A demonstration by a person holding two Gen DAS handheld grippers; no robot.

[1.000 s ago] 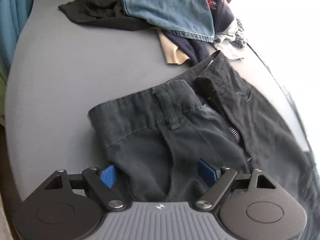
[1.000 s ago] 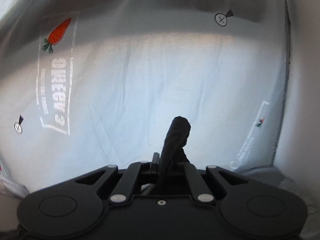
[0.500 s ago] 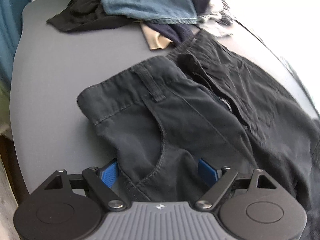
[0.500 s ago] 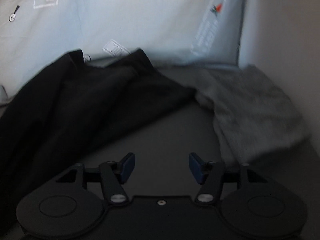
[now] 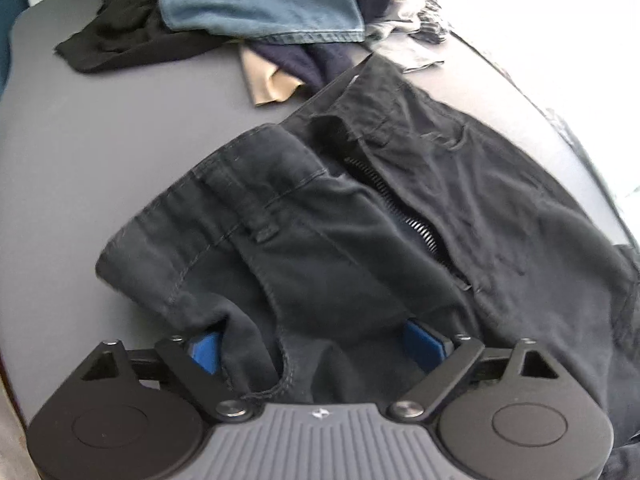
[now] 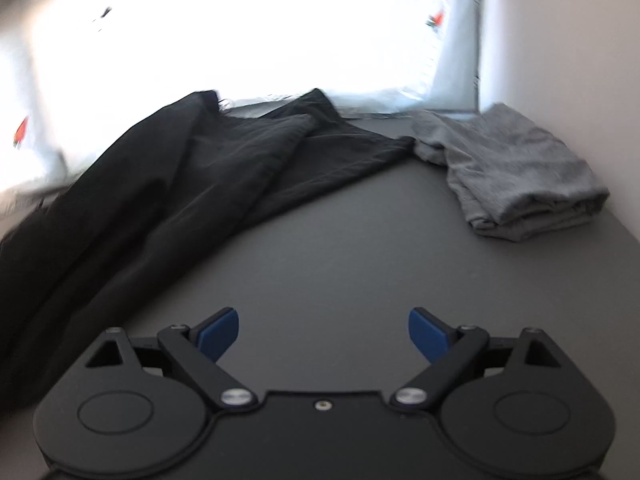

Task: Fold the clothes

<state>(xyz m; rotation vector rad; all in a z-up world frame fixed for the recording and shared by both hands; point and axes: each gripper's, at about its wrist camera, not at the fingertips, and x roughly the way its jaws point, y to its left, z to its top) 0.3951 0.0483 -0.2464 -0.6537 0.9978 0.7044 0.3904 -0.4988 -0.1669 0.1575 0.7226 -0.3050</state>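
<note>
Black trousers [image 5: 360, 220] lie on the grey table [image 5: 100, 140], waistband toward the left edge and zip undone. My left gripper [image 5: 316, 346] points down at the hip pocket. Its jaws are opening, and bunched pocket cloth stands between the wide-apart blue pads [image 5: 206, 350]. In the right wrist view the trouser legs [image 6: 180, 184] stretch across the table [image 6: 360, 260] to the back left. My right gripper [image 6: 324, 334] hovers over bare tabletop, its jaws opening with nothing between them.
At the far end lies a heap of clothes: a denim piece [image 5: 260, 0], a black garment [image 5: 120, 40] and a tan one [image 5: 268, 80]. A folded grey garment [image 6: 520, 176] sits at the back right by the wall. White plastic sheeting [image 6: 240, 40] hangs behind the table.
My right gripper let go of the black cloth it pinched, opened wide and swung down from the white sheeting to the tabletop. The left gripper crept closer onto the trousers' pocket area.
</note>
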